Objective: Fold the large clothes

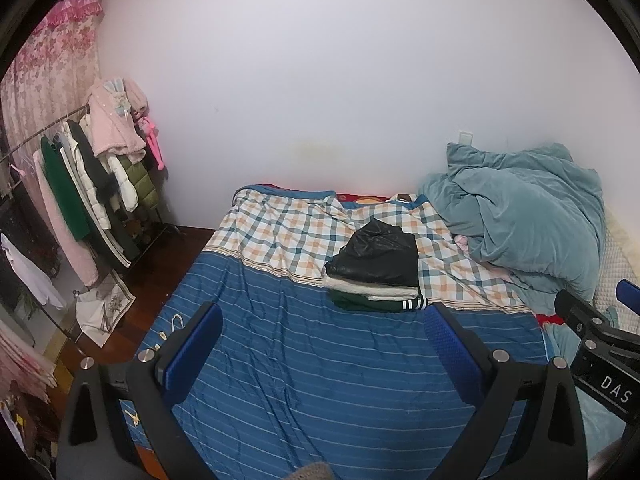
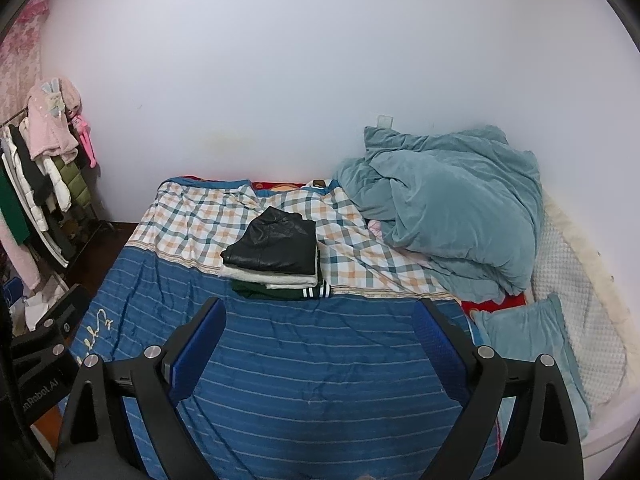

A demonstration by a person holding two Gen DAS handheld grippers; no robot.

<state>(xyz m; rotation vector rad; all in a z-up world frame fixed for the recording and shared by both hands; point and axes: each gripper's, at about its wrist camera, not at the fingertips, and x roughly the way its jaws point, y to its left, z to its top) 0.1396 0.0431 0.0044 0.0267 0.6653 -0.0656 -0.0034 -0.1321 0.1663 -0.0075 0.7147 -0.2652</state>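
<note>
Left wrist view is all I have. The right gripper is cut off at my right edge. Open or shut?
Observer: Open. The right gripper has its fingers spread wide above the blue striped sheet, with nothing between them.
Operator: It blocks my view of that side of the bed. What's behind it?
Observer: A teal pillow lies flat near the bed's right edge, in front of the teal duvet.
</note>
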